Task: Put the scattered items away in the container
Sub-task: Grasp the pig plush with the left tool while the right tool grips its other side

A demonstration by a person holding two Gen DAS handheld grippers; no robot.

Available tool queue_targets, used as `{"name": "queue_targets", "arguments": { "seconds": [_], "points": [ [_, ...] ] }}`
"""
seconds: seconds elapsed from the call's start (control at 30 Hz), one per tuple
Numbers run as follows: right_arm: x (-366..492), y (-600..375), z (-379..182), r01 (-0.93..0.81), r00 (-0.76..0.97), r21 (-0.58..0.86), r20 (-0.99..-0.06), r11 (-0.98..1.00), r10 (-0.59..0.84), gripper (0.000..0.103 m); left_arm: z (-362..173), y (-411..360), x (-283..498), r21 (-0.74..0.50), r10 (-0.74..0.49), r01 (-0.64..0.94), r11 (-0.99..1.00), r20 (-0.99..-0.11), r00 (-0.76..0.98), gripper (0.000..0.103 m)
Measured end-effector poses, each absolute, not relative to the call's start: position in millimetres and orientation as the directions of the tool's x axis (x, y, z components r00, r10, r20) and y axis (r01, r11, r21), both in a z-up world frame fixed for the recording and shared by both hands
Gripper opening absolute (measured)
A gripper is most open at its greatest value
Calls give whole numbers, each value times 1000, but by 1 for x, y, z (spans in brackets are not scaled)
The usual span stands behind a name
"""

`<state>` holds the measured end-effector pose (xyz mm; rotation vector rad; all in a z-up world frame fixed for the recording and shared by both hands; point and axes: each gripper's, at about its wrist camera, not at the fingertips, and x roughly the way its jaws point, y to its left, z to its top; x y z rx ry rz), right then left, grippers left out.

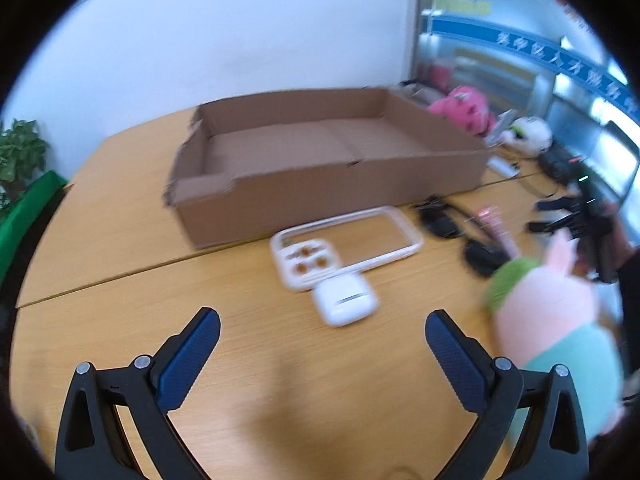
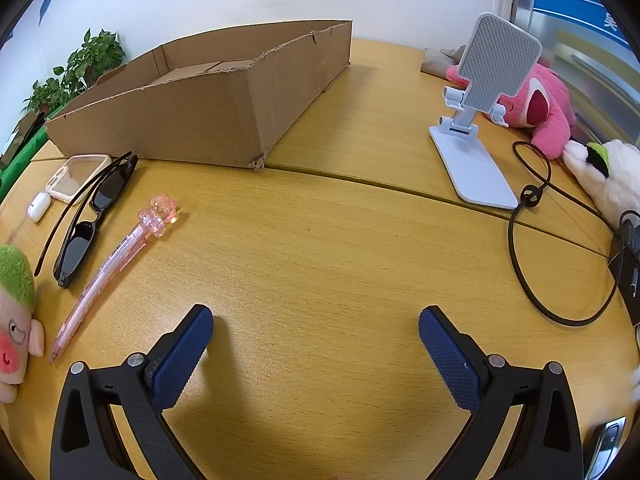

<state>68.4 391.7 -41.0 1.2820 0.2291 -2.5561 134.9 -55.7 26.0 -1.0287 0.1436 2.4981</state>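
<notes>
Left wrist view: the left tool (image 1: 322,322) hangs over bare bench (image 1: 120,240) with its fingers spread wide and nothing between them. Just ahead of it lies the white earbud case (image 1: 345,299), touching the white phone case (image 1: 344,242) beyond; further ahead stands the cardboard box (image 1: 320,160), seemingly empty. Ahead to the right are the sunglasses (image 1: 460,232) and close on the right a pink plush toy (image 1: 556,316). The picture is blurred, so I judge this tool is on the move, at the reaching step; nothing appears boxed yet. Next it needs to drop over the earbud case and close squarely.

Right wrist view: the right tool (image 2: 316,328) is likewise spread and empty above the bench. To its left lie the pink pen (image 2: 108,264), sunglasses and plush; the box sits ahead-left. Only this view shows the white phone stand (image 2: 476,120) and black cable (image 2: 520,248) ahead-right.
</notes>
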Motion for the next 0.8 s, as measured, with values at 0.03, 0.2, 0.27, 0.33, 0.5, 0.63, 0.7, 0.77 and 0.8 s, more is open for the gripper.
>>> {"name": "queue_targets", "arguments": {
  "seconds": [0.03, 0.2, 0.27, 0.33, 0.5, 0.63, 0.7, 0.77, 0.8],
  "points": [
    [68, 392, -41, 310, -571, -19, -803, -950, -170, 103, 30, -46, 137, -105, 395, -454, -885, -684, -613, 103],
    [68, 392, -41, 310, -571, -19, -803, -950, -170, 103, 30, 8, 142, -316, 613, -577, -753, -657, -440, 103],
    [68, 392, -41, 310, -571, -19, -803, -951, -170, 103, 24, 23, 150, -377, 670, -616, -691, -654, -351, 103],
    [69, 392, -41, 309, -571, -18, -803, -951, -171, 103, 17, 32, 157, -421, 697, -636, -647, -664, -270, 103],
    [69, 392, -41, 307, -572, -17, -803, -952, -170, 103, -3, 38, 174, -526, 717, -606, -596, -689, -107, 102],
    [68, 391, -41, 295, -574, -17, -802, -955, -163, 103, -30, 44, 186, -563, 691, -553, -614, -722, -31, 102],
    [67, 390, -41, 278, -576, -16, -803, -960, -154, 103, -41, 46, 186, -602, 703, -517, -608, -711, 2, 98],
    [69, 388, -41, 253, -581, -17, -802, -967, -138, 103, -43, 46, 186, -621, 719, -501, -603, -695, -4, 95],
    [71, 388, -41, 237, -583, -18, -802, -971, -128, 103, -42, 46, 186, -621, 721, -499, -604, -693, -10, 94]
  ]
}}
